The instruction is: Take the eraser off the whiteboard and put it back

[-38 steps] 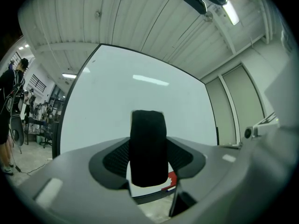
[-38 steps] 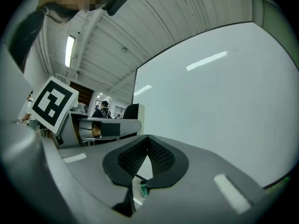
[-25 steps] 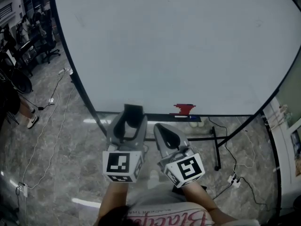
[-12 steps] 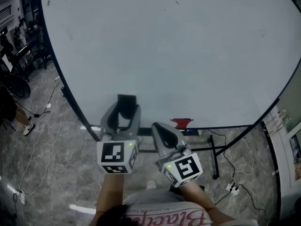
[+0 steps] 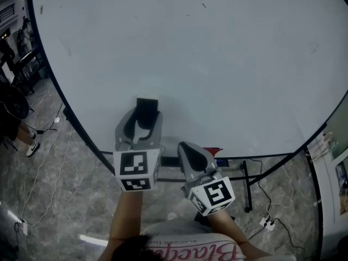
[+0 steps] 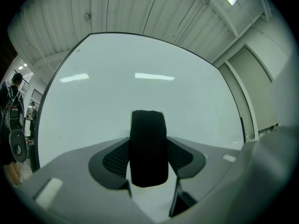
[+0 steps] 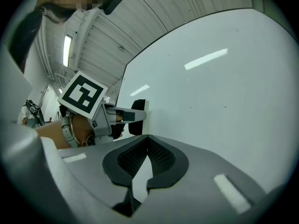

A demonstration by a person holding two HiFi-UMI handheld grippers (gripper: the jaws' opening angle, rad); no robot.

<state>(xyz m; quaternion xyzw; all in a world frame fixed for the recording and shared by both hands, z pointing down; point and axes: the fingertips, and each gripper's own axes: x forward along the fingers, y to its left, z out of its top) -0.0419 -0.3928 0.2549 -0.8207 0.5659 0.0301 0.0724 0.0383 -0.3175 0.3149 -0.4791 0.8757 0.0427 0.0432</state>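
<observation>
A black eraser (image 5: 147, 110) stands upright between the pads of my left gripper (image 5: 145, 116), which is shut on it. In the left gripper view the eraser (image 6: 148, 147) fills the gap between the jaws, with the whiteboard (image 6: 154, 97) right behind it. From the right gripper view the eraser (image 7: 136, 117) sits very near the board's face; I cannot tell whether they touch. My right gripper (image 5: 190, 150) hangs lower and to the right, shut with nothing in it (image 7: 145, 148). The large white whiteboard (image 5: 217, 58) is nearly blank.
A red object (image 5: 216, 150) and a small blue one (image 5: 222, 162) lie on the board's tray, partly behind my right gripper. The board's dark stand (image 5: 248, 185) and a power strip (image 5: 266, 222) with cables are on the marble floor. A person's feet (image 5: 31, 147) show at far left.
Both grippers have moved up the picture toward the whiteboard, the left one farther. The eraser has stayed in the left jaws throughout. The red object is now partly hidden behind the right gripper.
</observation>
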